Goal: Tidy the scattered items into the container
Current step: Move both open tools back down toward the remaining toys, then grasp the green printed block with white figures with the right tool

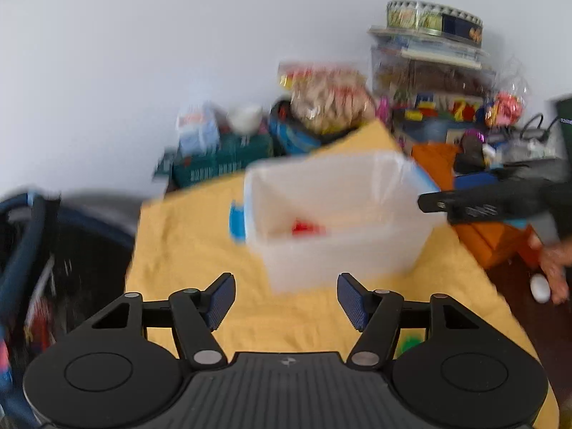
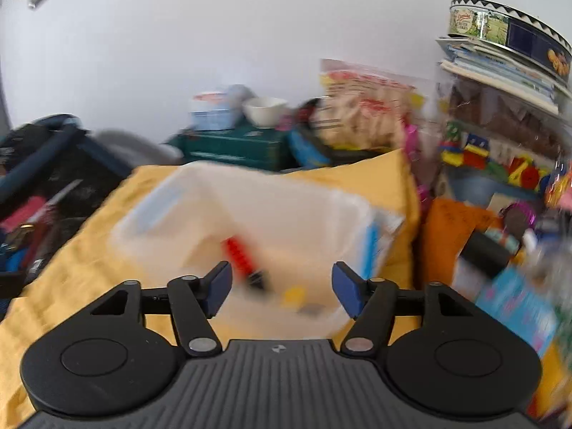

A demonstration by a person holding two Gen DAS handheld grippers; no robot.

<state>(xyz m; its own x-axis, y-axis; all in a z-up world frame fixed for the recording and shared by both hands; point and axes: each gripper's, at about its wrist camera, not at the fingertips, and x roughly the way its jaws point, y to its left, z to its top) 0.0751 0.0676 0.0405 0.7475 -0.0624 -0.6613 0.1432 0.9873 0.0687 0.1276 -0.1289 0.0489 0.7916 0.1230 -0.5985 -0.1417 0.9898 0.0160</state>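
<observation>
Although both views are smeared by motion blur, your container (image 1: 339, 221) reads as a translucent white plastic tub with blue side latches, sitting on the yellow cloth (image 1: 186, 250) toward its far right part. Inside it, the right wrist view shows a red ridged piece (image 2: 237, 252) with a black end, and nearer, a small yellow piece (image 2: 294, 295) and a grey one (image 2: 310, 309); their exact kind cannot be told. A green object (image 1: 411, 345) shows on the cloth behind your left gripper's right finger.

Your left gripper (image 1: 286, 300) is held level above the near part of the cloth, pointing at the tub's near wall, jaws spread wide with nothing between the blue pads. Your right gripper (image 2: 280, 287) sits over the tub's near rim, looking down into it, jaws likewise spread and empty. In the left wrist view that right gripper (image 1: 439, 203) reaches in from the right edge at the tub's right rim, with your right hand (image 1: 552, 268) below it beside a white egg-shaped object (image 1: 540, 287).

Writing: the round biscuit tin (image 2: 507, 32) on the stack at far right carries a label too blurred to read; the lettering on the dark green box (image 2: 236, 146) is also illegible.
</observation>
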